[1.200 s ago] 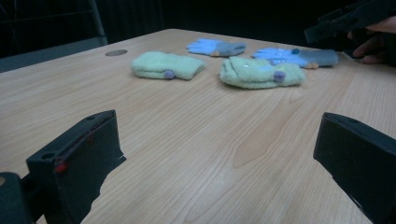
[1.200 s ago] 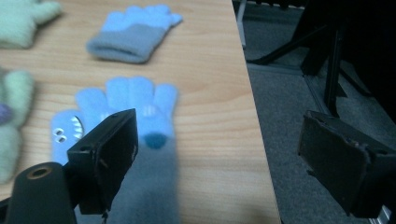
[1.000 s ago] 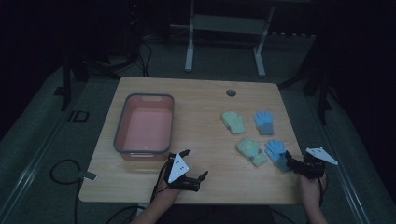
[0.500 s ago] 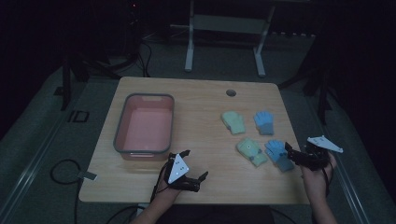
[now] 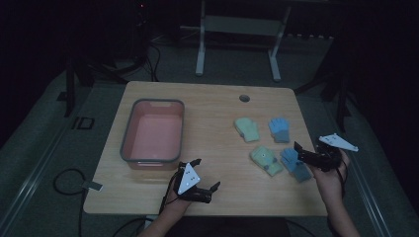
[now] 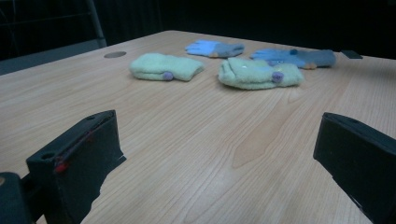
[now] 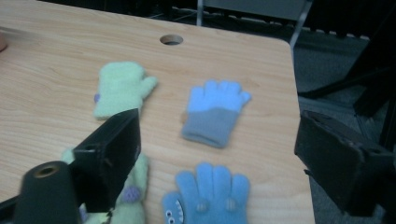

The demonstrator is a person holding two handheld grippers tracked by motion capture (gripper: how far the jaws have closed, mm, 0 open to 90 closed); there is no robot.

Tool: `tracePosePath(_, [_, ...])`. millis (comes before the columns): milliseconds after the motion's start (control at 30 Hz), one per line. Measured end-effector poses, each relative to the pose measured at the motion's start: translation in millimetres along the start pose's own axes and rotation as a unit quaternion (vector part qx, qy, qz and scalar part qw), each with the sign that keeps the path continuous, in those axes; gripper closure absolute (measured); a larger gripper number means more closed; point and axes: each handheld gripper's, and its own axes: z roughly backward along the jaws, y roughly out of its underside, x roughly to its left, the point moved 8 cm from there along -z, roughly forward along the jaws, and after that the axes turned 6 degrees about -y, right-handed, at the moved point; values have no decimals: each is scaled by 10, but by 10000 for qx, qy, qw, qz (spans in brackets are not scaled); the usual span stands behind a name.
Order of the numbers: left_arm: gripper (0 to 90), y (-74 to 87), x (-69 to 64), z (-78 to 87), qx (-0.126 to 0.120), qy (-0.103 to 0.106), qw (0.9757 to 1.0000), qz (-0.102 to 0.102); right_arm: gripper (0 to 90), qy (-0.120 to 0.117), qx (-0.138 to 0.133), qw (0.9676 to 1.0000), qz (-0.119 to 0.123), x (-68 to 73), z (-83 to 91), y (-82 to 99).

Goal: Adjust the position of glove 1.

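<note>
Gloves lie paired at the table's right, and your right gripper (image 5: 302, 154), jaws spread, hovers over the near blue glove (image 7: 208, 196), seemingly to grab it, while your left gripper (image 5: 205, 181) idles spread near the pink bin (image 5: 129, 129).

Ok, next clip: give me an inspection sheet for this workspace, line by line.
Surface: wooden table, round hole near the far edge.
Job's things: two green mittens and two blue gloves, flat, right side; pink bin, left side, nothing seen inside.
Clutter: nothing seen.
Grippers: left claw open, low over the near edge; right claw open, at the nearer blue glove, contact unclear.
Cables: one loops on the floor left of the table.
Surroundings: dark room, white stand beyond the table.
</note>
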Motion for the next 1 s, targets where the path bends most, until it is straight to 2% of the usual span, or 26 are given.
tracePosePath(300, [5, 0, -3, -1, 5, 25, 10000, 9, 235, -248, 94, 9995, 166, 119, -117, -167])
tracePosePath(333, [5, 1, -1, -1, 5, 27, 10000, 20, 259, -343, 81, 9992, 210, 146, -140, -194])
tracePosePath(567, [5, -1, -3, 3, -17, 36, 10000, 4, 313, -608, 61, 9972, 421, 294, -285, -325])
tracePosePath(833, [5, -1, -3, 4, -18, 56, 10000, 7, 375, -1135, 126, 9922, 497, 486, -523, -384])
tracePosePath(1000, [5, -1, 5, 6, -22, 64, 10000, 53, 403, -1271, 181, 9898, 613, 581, -656, -423])
